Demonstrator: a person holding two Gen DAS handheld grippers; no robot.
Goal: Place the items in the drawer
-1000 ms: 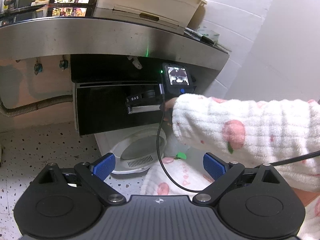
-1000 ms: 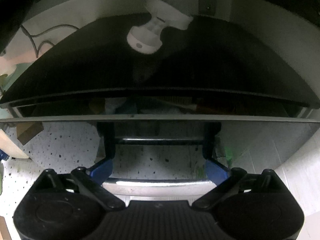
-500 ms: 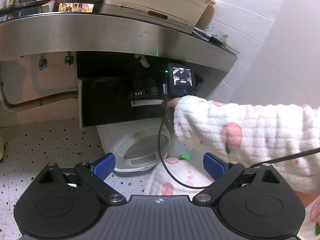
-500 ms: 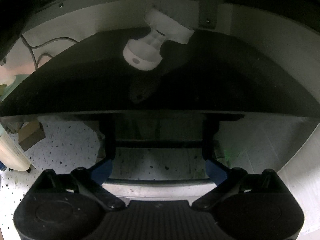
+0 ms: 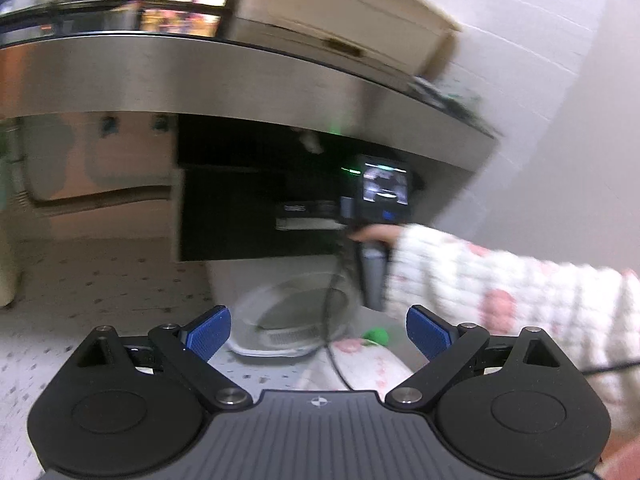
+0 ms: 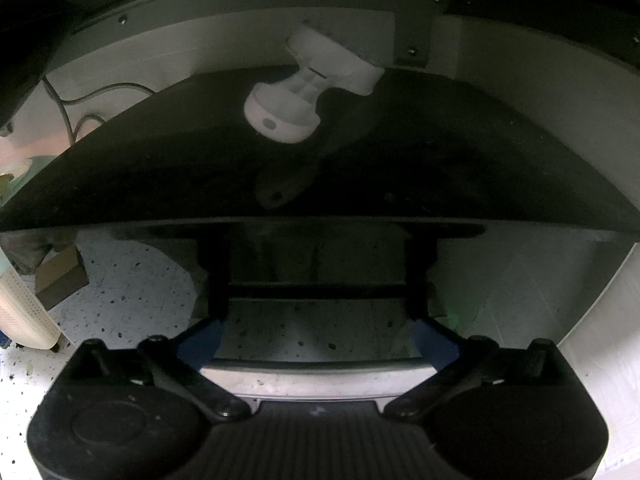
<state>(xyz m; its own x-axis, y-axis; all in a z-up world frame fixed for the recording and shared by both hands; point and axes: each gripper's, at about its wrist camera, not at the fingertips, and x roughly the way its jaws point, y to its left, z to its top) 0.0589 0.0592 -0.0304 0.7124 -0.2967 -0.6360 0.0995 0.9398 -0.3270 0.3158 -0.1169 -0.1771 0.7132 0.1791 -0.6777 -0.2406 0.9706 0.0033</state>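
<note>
The black drawer under the steel counter stands pushed in. Its glossy front fills the right wrist view and mirrors the gripper. My right gripper is right at the drawer front, its jaws opening. The silver handle bar lies between its blue fingers, and I see no pad pressing on it. A person's hand in a fleecy sleeve holds that right gripper. My left gripper hangs back over the floor, open and empty. The left wrist view is blurred.
A white round device is fixed just above the drawer. A white domed appliance sits on the speckled floor below it. The steel counter carries a beige box. At the floor's left are a cardboard box and a white basket.
The slit that showed the drawer's contents has closed as the drawer went in. The right gripper's fingers have spread a little. The left wrist view has shifted and blurred.
</note>
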